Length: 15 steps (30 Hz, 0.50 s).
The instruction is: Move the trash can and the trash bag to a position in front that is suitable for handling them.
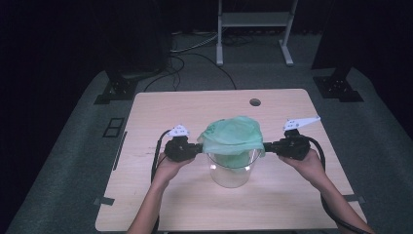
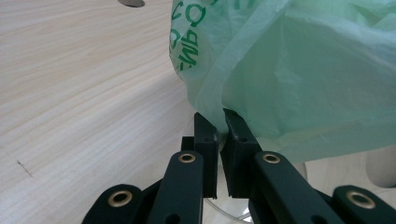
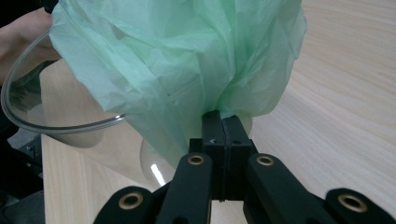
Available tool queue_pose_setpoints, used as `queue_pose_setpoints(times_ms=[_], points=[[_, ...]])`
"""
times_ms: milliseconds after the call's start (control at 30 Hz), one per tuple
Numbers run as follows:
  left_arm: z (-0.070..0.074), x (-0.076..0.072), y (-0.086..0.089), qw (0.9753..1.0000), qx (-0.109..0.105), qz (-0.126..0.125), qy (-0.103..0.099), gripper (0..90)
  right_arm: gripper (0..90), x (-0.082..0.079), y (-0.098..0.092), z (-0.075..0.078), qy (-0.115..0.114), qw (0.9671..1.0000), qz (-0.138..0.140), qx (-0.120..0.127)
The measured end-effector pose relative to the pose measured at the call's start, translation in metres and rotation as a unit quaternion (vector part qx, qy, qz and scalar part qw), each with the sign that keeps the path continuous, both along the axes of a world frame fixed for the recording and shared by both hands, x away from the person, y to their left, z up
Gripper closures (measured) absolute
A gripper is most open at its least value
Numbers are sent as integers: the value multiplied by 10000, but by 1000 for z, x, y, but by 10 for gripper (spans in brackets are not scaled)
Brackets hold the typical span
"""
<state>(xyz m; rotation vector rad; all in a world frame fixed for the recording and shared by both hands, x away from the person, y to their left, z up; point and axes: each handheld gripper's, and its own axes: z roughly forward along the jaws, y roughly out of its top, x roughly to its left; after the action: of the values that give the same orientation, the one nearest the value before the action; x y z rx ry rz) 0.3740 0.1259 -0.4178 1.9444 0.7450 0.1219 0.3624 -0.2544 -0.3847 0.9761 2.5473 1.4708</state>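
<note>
A thin green plastic bag [image 1: 232, 136] is draped over the top of a clear plastic container [image 1: 231, 171] that stands upright near the middle of the wooden table [image 1: 160, 112]. My left gripper [image 1: 200, 148] holds the bag's left edge, jaws shut on the film [image 2: 215, 122]. My right gripper [image 1: 265, 147] pinches the bag's right edge, jaws shut tight on the bunched film [image 3: 223, 116]. The bag [image 2: 299, 70] carries green print near its rim. The container's clear rim [image 3: 28, 122] curves below the bag [image 3: 177, 60] in the right gripper view.
A round hole [image 1: 254, 102] sits in the table near its far edge. Beyond the table are a white stand's legs [image 1: 253, 34], dark equipment bases [image 1: 117, 87] and cables on a grey floor. Bare tabletop surrounds the container.
</note>
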Motion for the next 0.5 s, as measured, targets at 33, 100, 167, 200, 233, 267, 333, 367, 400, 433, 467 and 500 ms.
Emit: queue_pose_setpoints(times_ms=[33, 100, 167, 200, 233, 267, 333, 367, 400, 433, 467, 500], points=[[0, -2, 0, 10000, -1, -20, -9, 852, 900, -2, 0, 0, -4, 10000, 31, -10], [0, -6, 1, 10000, 6, -63, -36, 851, 900, -6, 0, 0, -12, 10000, 73, -17], [0, -8, 2, 9999, 65, -78, -77, 833, 900, -10, -1, 0, -8, 9999, 136, -40], [1, -9, 3, 9999, 103, -55, -69, 810, 900, -11, -2, 1, -30, 9999, 138, -82], [1, -9, 3, 9999, 103, -55, -69, 776, 900, -12, -3, 1, -58, 9999, 116, -105], [2, -9, 8, 10000, 93, 23, -25, 743, 886, -13, -6, 3, -85, 9999, 100, -111], [4, -9, 13, 9999, 83, 102, -46, 685, 859, -15, -12, 7, -161, 9998, 32, -88], [6, -9, 16, 9999, 57, 134, -38, 645, 848, -16, -15, 10, -184, 9998, 0, -51], [7, -9, 18, 9999, 49, 139, -47, 614, 836, -16, -19, 13, -224, 9997, -34, -11], [10, -9, 21, 9998, 56, 165, -75, 589, 812, -16, -22, 17, -267, 9996, -61, 35], [12, -10, 23, 9997, 81, 201, -87, 535, 792, -16, -25, 21, -295, 9995, -88, 80], [15, -10, 26, 9997, 75, 223, -103, 494, 781, -16, -27, 25, -364, 9992, -96, 146]])
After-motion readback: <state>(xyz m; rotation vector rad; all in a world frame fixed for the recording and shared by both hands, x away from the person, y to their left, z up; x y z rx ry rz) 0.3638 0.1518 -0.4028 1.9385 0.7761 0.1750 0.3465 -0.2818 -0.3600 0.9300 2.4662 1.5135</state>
